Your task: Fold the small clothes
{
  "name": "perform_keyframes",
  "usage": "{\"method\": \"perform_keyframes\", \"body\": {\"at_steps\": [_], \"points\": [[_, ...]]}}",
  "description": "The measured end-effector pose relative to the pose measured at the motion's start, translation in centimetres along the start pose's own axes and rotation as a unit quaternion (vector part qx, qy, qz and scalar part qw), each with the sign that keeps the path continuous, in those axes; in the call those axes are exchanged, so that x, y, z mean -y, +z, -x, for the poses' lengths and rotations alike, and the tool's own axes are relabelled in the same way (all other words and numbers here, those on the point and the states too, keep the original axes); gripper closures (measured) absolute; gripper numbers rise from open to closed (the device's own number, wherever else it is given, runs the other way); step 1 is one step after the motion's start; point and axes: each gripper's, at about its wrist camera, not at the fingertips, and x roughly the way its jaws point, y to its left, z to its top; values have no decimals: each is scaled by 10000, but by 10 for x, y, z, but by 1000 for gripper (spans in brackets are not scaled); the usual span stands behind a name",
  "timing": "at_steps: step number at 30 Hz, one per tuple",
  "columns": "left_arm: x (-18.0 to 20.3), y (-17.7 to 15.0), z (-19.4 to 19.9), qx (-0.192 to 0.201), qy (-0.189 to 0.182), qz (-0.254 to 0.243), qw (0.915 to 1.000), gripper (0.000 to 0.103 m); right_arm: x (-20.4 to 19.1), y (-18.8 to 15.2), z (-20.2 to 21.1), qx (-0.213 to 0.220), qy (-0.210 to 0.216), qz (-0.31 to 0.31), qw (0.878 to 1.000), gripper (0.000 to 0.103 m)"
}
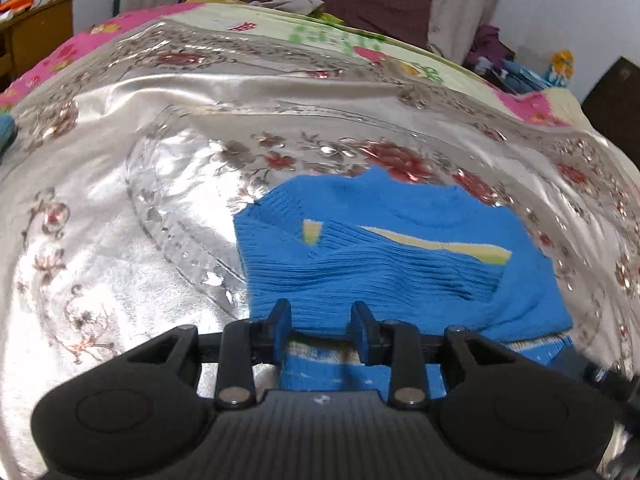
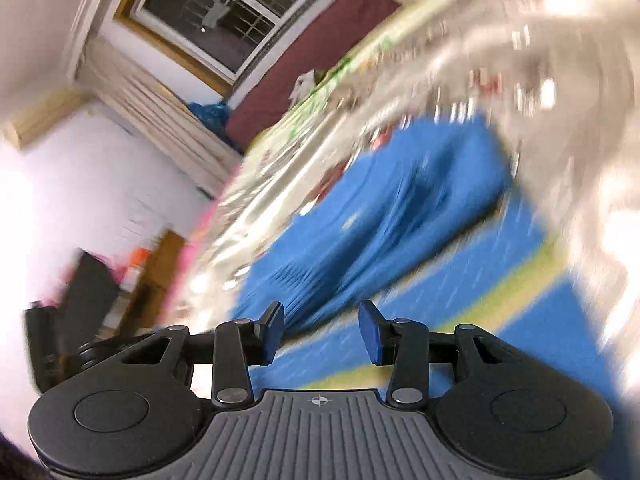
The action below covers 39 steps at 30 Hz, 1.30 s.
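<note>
A small blue knit sweater [image 1: 400,264] with yellow stripes lies partly folded on a shiny floral bedspread [image 1: 120,208]. My left gripper [image 1: 322,330] hangs just above the sweater's near edge with its blue pads apart and nothing between them. In the right wrist view, which is blurred and tilted, the same sweater [image 2: 380,216] fills the middle. My right gripper [image 2: 324,330] is over its near striped part, pads apart, holding nothing.
The bed's pink and cream sheet [image 1: 132,28] runs beyond the bedspread, with a crumpled grey cloth [image 1: 292,2] at the far end. A wooden cabinet [image 1: 36,28] stands at the left. A window [image 2: 224,12] and curtain [image 2: 160,116] show in the right wrist view.
</note>
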Motion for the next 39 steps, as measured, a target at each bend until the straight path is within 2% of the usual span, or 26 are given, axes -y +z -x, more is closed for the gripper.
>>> {"method": "perform_keyframes", "body": {"at_steps": [5, 8, 11, 15, 20, 26, 29, 31, 33, 39], "points": [[-1, -8, -24, -174, 8, 95, 9998, 66, 1, 48, -17, 50, -716, 704, 9949, 56], [-4, -13, -28, -186, -57, 131, 9997, 65, 6, 57, -29, -25, -881, 1098, 9900, 55], [-7, -13, -27, -190, -135, 207, 9995, 65, 8, 60, -50, -221, -846, 1298, 9877, 48], [-6, -12, -27, -213, -141, 152, 9996, 62, 12, 65, -76, -562, -772, 1265, 9874, 48], [-4, -14, -30, -205, -167, 178, 9995, 59, -2, 54, -71, -845, -675, 1782, 9780, 49], [-2, -16, -29, -211, -155, 138, 9996, 58, -17, 51, -64, -825, -742, 2202, 9691, 52], [-3, -15, -29, -232, -173, 164, 9994, 58, -20, 50, -66, -991, -624, 2246, 9674, 52], [-4, -15, -29, -239, -186, 199, 9993, 58, -19, 51, -71, -1142, -599, 2181, 9674, 62], [-5, -16, -28, -242, -202, 220, 9993, 58, -13, 54, -74, -1203, -603, 1989, 9707, 67], [-7, -17, -29, -275, -235, 242, 9991, 57, 5, 64, -81, -1268, -868, 1680, 9737, 68]]}}
